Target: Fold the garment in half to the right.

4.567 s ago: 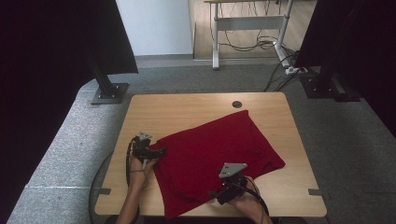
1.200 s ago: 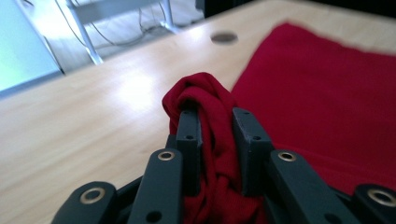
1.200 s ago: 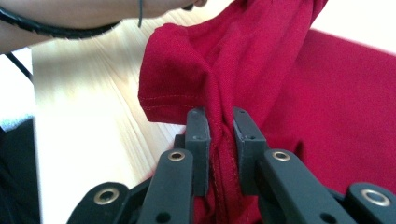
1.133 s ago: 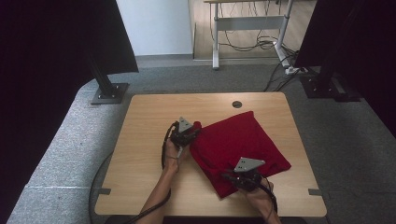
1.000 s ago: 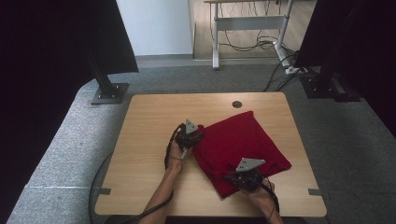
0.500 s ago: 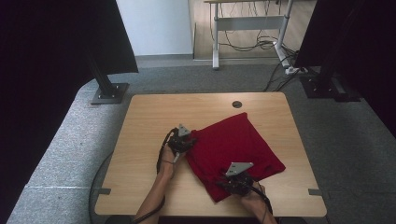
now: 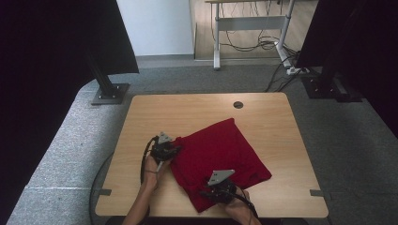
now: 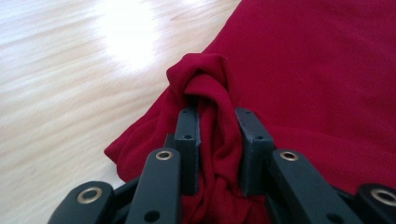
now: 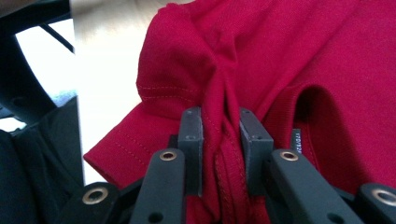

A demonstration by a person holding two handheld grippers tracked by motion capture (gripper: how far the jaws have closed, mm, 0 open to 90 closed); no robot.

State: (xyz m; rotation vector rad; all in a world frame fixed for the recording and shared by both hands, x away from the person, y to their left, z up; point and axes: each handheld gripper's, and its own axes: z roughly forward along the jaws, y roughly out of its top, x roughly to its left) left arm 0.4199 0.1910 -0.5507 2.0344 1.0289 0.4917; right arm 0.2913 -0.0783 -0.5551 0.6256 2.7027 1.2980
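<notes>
A red shirt (image 7: pixel 218 161) lay folded on the near right part of the table (image 7: pixel 187 112), one corner pointing toward the far side and its near corner close to the table's front edge. The left gripper (image 7: pixel 170 151) sat at the shirt's left corner, just beside bare wood. In the left gripper view its jaws were closed on a bunched twist of shirt (image 8: pixel 219 116) — the cloth ran up between the two black pads and knotted into a small lump just past their tips, with pale table (image 8: pixel 70 70) off to the left.

The right gripper (image 7: pixel 212 191) sat at the shirt's near corner, with the hand (image 7: pixel 239 211) behind it at the table's edge. Its jaws had just been opening a little, yet in the right gripper view a gathered fold of shirt (image 9: pixel 224 121) was pinched between the pads — a stitched hem hung to the left, and the neck opening with a small label (image 9: pixel 297 140) showed to the right.
</notes>
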